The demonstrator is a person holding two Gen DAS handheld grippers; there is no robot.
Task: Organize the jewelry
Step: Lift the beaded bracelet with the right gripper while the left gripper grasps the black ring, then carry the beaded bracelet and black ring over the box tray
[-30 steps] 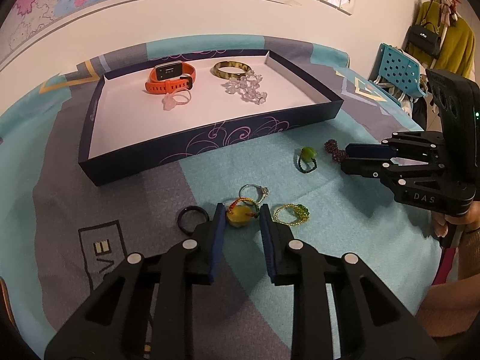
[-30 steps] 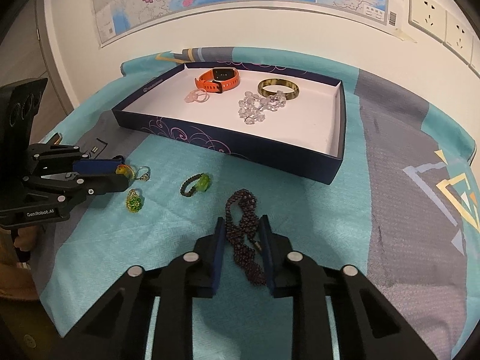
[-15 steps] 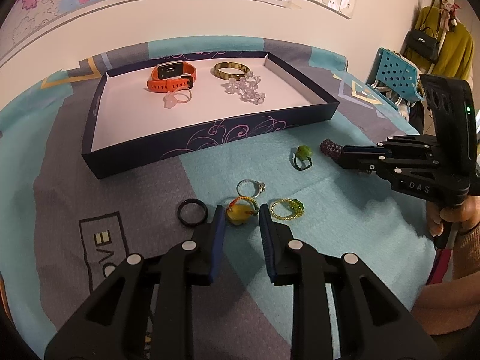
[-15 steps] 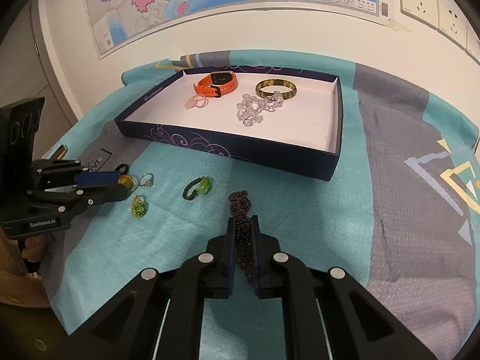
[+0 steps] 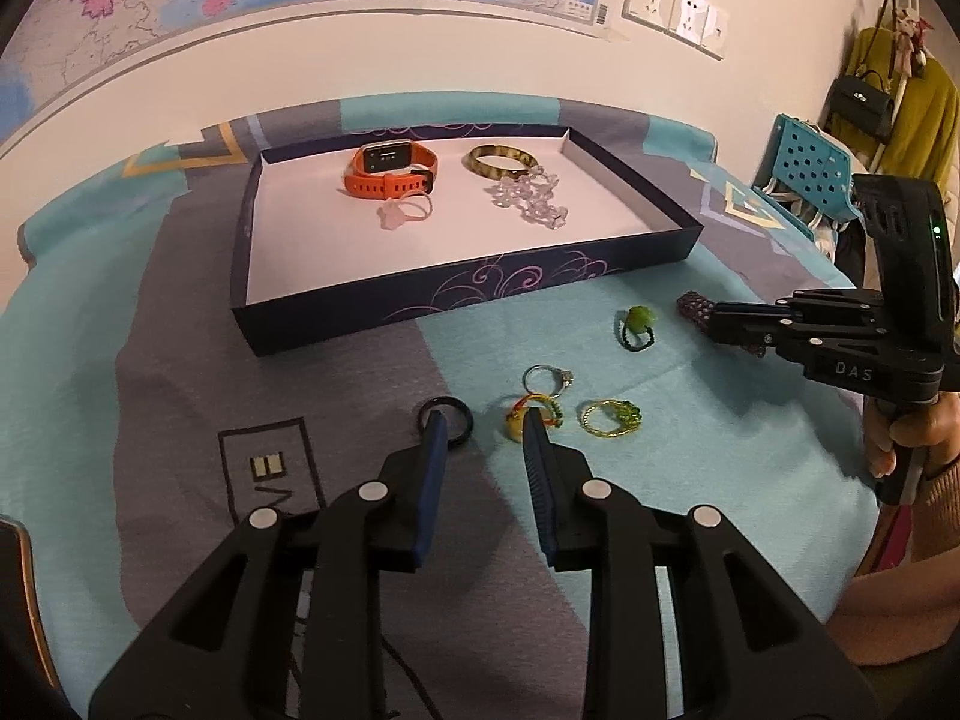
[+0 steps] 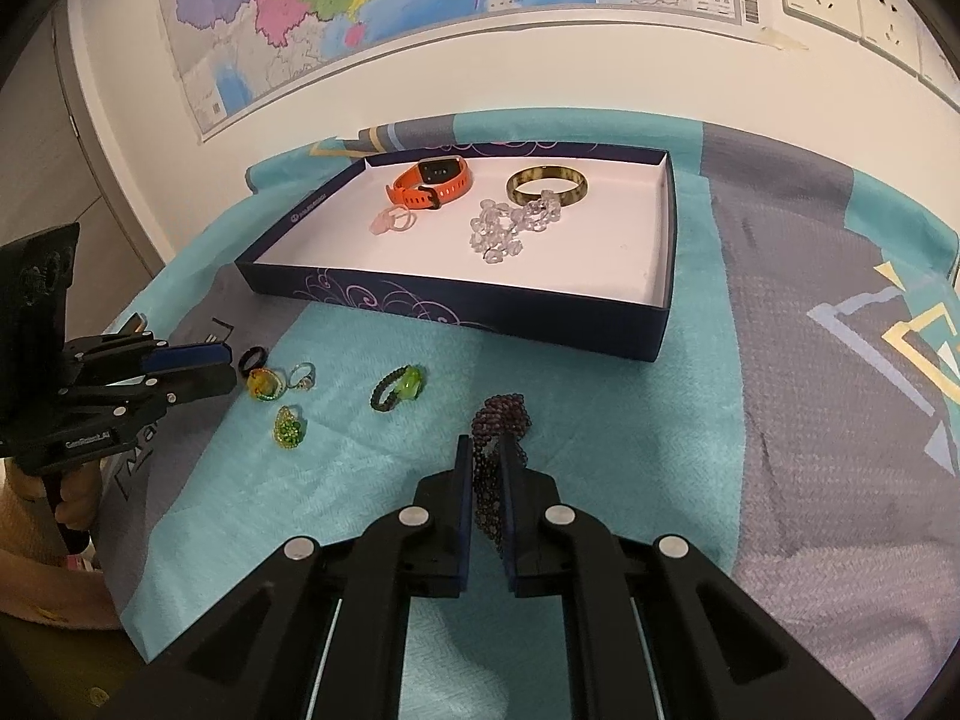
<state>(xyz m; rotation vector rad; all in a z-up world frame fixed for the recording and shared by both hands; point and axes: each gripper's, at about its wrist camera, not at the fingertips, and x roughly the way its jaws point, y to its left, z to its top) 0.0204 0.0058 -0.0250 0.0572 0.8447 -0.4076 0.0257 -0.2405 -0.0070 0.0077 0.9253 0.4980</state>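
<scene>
A dark blue tray [image 5: 336, 324] [image 6: 654, 324] holds an orange watch [image 5: 390, 171], a brown bangle [image 5: 501, 161], a clear bead string [image 5: 528, 198] and a pink ring [image 5: 405, 213]. My right gripper [image 6: 485, 450] [image 5: 714, 319] is shut on a dark purple bead bracelet [image 6: 501, 414] just above the cloth. My left gripper [image 5: 483, 420] [image 6: 225, 363] is open and empty, just short of a yellow bead ring [image 5: 521, 417] [image 6: 263, 384]. Loose on the cloth lie a black ring [image 5: 456, 411], a silver ring [image 5: 547, 377], a green-gold ring [image 5: 612, 417] and a green-stone ring [image 5: 637, 324] [image 6: 399, 387].
The table is covered by a teal and grey cloth [image 6: 810, 420]. A wall with a map [image 6: 360, 6] and sockets stands behind the tray. A blue chair [image 5: 810, 168] and hanging clothes are at the far right of the left wrist view.
My right gripper has closed on the purple bracelet and lifted it slightly. My left gripper has drawn back and to the left, so the yellow ring is no longer between its fingers.
</scene>
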